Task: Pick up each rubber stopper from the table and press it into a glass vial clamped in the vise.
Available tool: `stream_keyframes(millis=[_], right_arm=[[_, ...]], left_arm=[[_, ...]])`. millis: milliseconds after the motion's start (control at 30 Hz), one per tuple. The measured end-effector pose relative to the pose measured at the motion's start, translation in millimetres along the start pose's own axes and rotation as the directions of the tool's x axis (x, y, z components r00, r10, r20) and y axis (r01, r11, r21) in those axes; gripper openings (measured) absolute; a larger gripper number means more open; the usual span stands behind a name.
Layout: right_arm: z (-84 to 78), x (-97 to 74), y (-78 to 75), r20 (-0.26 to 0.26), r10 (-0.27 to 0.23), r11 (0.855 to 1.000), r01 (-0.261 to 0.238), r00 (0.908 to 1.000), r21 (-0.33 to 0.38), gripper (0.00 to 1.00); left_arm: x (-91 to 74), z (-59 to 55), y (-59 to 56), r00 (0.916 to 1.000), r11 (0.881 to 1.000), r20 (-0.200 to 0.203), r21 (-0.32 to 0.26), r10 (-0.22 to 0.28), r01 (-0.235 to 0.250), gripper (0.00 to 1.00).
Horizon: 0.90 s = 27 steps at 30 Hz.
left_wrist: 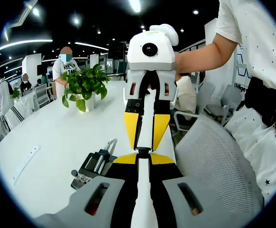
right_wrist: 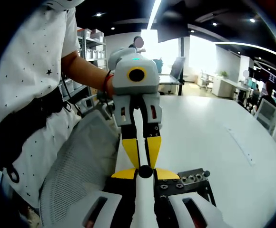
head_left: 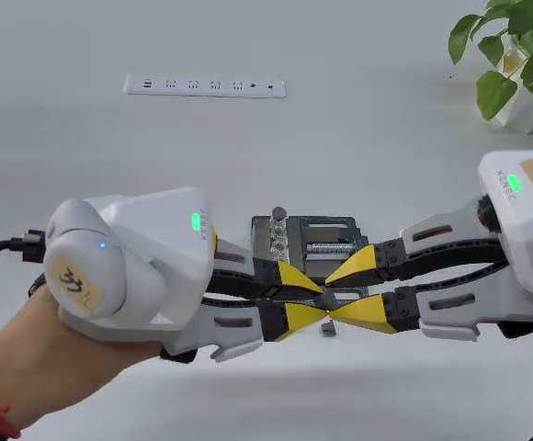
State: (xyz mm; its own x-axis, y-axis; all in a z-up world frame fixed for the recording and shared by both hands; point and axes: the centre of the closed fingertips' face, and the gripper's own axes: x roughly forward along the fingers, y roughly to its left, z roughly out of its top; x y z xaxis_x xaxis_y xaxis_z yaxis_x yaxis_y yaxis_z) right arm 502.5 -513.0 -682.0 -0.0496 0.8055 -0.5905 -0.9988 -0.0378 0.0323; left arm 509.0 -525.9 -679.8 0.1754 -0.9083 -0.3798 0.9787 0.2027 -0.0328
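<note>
**A:** Two grippers, tip to tip. The left gripper (head_left: 323, 299) and the right gripper (head_left: 333, 296) point at each other, and their yellow fingertips (head_left: 299, 276) meet nose to nose above the white table (head_left: 358, 138). How do we label the jaws?

**B:** We label both as narrowly parted. Each pair of yellow tips keeps a slim gap. In the head view we see nothing clamped in either gap.

**A:** And the loose rubber stopper (head_left: 328, 328)?

**B:** We mark it just under the point where the four tips meet. It is a small dark piece that appears to lie on the table, apart from the fingers. In the right gripper view a dark round spot shows through the gap, right between that gripper's own tips. From that view we cannot tell whether the tips touch it.

**A:** Where do we place the vise (head_left: 326, 230)?

**B:** Just beyond the fingertips, on the far side of the meeting point. The glass vials (head_left: 278, 243) stand in a row in it, behind the left gripper's upper finger. The vial farthest from the fingers carries a fitted stopper (head_left: 278, 213).

**A:** Background items?

**B:** A white power strip (head_left: 204, 86) lies well beyond the fingers, and a potted plant (head_left: 515, 55) stands past the right gripper's body.
</note>
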Motion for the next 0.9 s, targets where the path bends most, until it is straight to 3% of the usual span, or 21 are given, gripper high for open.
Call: stream_keyframes(millis=[900], right_arm=[[0.5,0.5,-0.7,-0.007,0.004,1.000,-0.004,1.0000,-0.011,0.08]], left_arm=[[-2.8,-1.7,1.3,0.9998,1.000,0.011,-0.011,-0.014,0.014,0.04]])
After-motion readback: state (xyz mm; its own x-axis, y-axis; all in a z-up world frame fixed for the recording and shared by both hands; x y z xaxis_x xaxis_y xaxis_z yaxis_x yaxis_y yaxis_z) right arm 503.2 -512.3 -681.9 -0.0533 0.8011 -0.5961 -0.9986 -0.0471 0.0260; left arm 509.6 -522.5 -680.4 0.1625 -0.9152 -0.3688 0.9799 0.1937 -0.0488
